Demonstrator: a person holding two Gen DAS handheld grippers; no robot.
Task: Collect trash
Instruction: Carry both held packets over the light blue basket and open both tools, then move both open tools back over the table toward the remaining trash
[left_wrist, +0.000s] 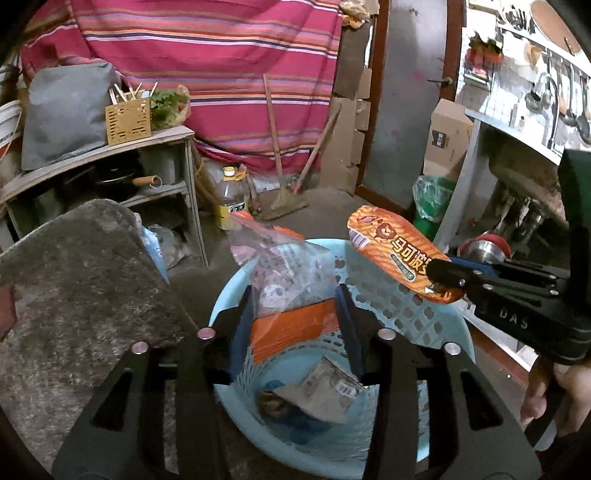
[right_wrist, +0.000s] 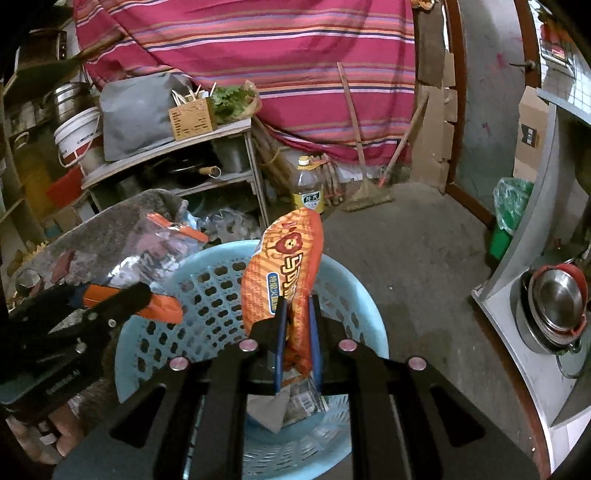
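Grippers held trash over the basket (right_wrist: 207, 280). Right gripper (right_wrist: 297, 325) clamped the orange snack packet (right_wrist: 284, 258), its long axis running forward beyond the fingertips; left gripper (left_wrist: 295, 314) gripped a clear orange-edged bag (left_wrist: 291, 280). The basket opening lay directly below both.

Striped cloth (left_wrist: 207, 55), concrete floor (right_wrist: 424, 251)
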